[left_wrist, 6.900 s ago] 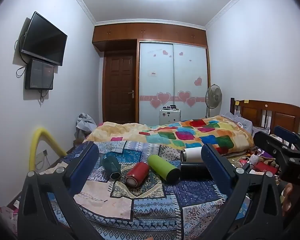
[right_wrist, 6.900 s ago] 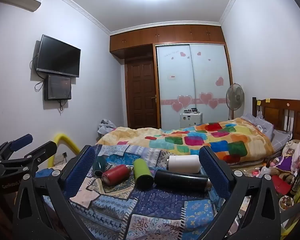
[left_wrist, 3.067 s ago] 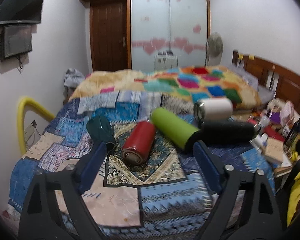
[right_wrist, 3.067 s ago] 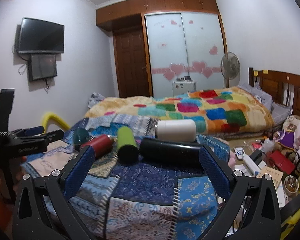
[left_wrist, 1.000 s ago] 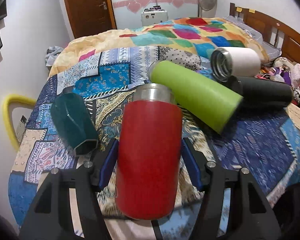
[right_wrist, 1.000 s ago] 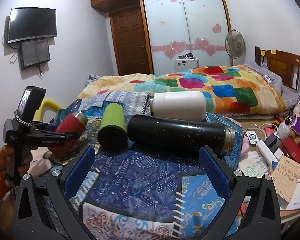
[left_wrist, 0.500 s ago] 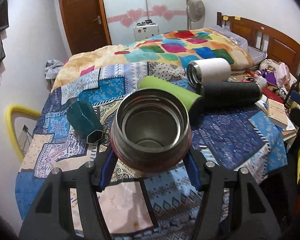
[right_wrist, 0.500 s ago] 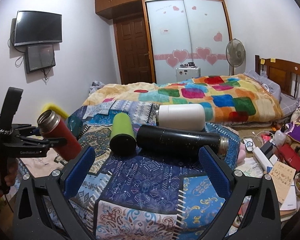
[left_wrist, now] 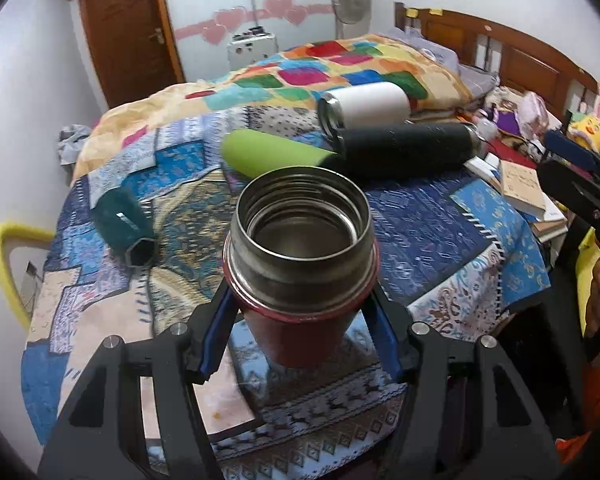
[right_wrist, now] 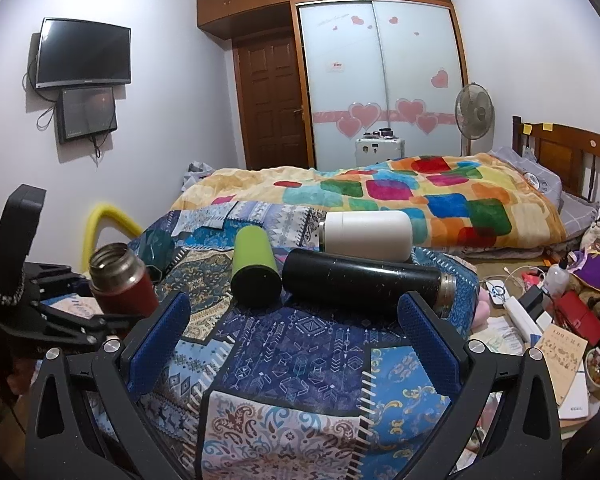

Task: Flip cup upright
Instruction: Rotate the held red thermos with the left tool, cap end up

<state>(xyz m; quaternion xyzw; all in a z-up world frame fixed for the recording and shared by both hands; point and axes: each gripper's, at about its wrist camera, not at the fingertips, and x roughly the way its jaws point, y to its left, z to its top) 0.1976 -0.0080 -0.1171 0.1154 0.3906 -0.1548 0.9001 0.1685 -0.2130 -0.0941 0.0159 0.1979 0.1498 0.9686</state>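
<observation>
My left gripper (left_wrist: 300, 344) is shut on a red cup (left_wrist: 300, 320) with a steel rim. The cup stands nearly upright, mouth up, over the near left part of the patchwork-covered table (left_wrist: 440, 240). The right wrist view shows the same red cup (right_wrist: 120, 284) held at the left. My right gripper (right_wrist: 294, 334) is open and empty, over the table's near edge. A green cup (left_wrist: 272, 152), a black flask (left_wrist: 408, 148), a white cup (left_wrist: 364, 108) and a dark teal cup (left_wrist: 120, 220) lie on their sides.
A bed with a colourful quilt (right_wrist: 400, 196) lies behind the table. Books and clutter (right_wrist: 556, 340) fill the right side. A yellow chair back (right_wrist: 100, 220) stands at the left, near the wall.
My left gripper closed on the red cup, lifted it off the cloth and turned it from lying flat to mouth up. The right gripper stayed open and nearly still.
</observation>
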